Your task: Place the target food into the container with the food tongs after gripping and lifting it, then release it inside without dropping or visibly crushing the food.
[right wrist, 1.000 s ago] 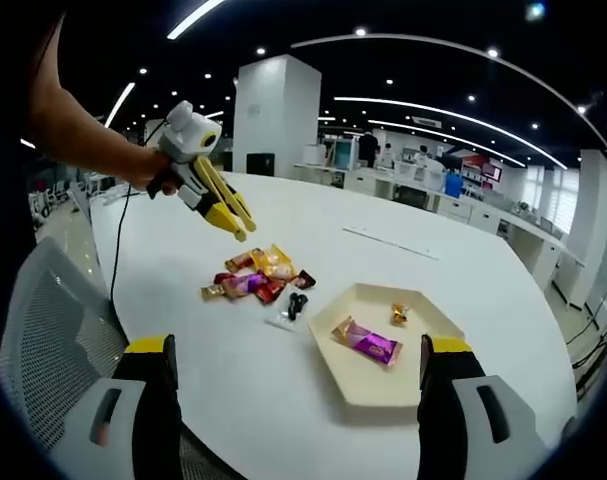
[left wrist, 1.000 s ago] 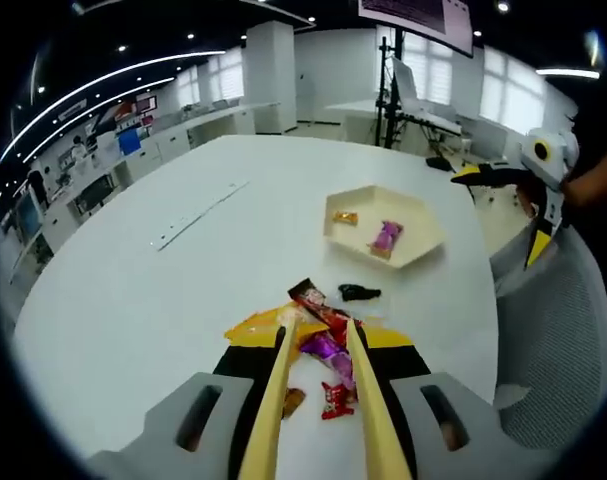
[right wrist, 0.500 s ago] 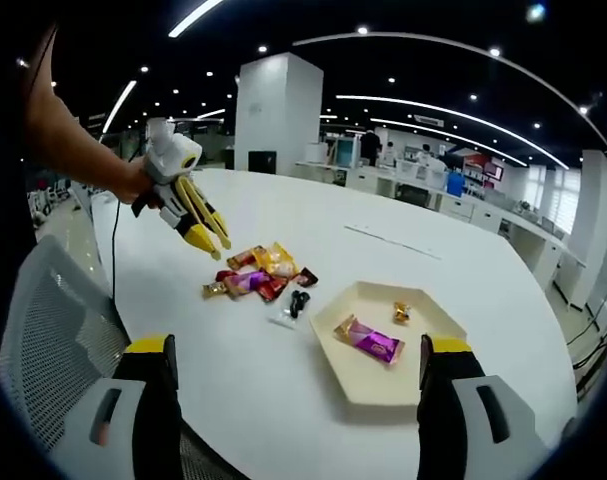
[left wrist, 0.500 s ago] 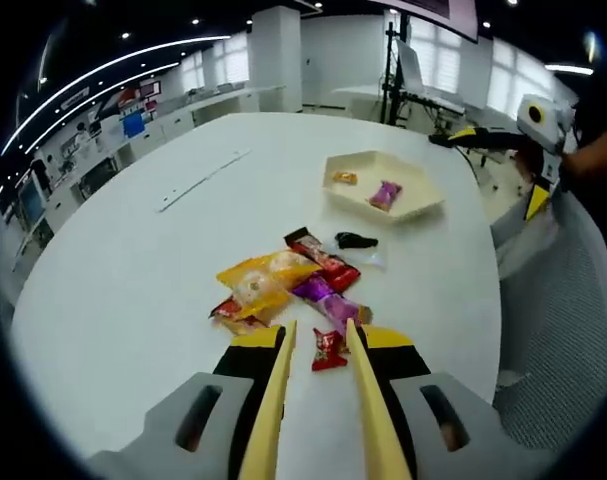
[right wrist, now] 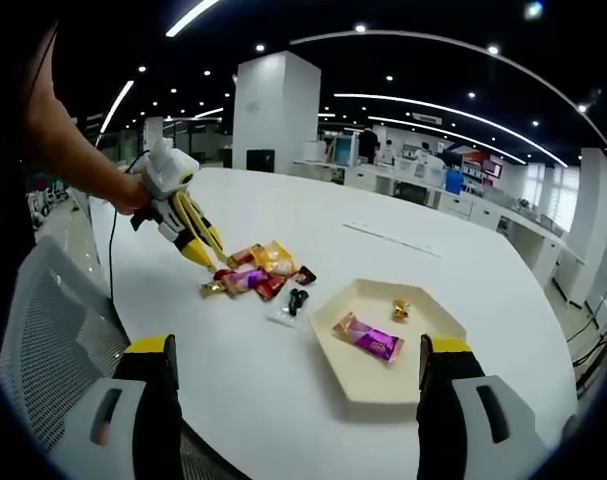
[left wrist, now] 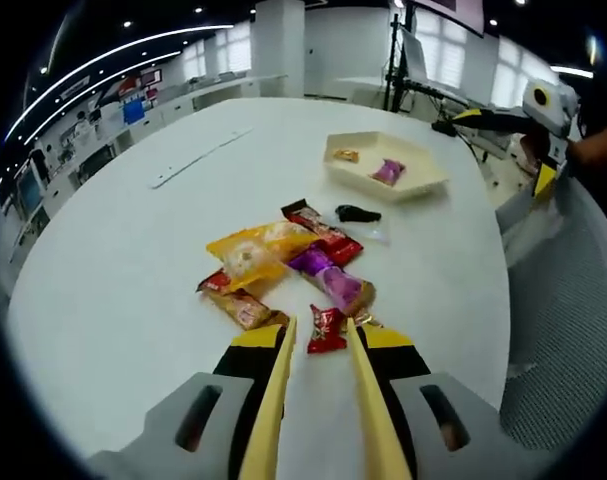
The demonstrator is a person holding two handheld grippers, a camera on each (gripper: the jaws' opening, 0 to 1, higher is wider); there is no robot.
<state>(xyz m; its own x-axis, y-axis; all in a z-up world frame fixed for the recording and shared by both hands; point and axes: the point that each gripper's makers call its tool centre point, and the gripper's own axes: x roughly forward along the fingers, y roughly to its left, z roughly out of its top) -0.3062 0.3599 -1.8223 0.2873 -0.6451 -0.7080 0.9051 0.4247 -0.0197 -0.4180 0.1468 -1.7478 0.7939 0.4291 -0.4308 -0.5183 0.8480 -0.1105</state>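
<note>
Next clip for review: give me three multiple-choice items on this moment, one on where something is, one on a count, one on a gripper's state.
1. Where does the small red candy lie?
A. in the tray
B. on the table just ahead of the left gripper
C. on the chair

2. How many wrapped sweets lie in the cream tray?
A. none
B. two
C. five

3. What state is the right gripper in?
A. open, holding nothing
B. shut on a sweet
C. shut on the tray

Answers: 1 B, it sits between the yellow fingers' tips; 2 B, one purple sweet and one small gold sweet; 3 A, its fingers stand wide apart.
</note>
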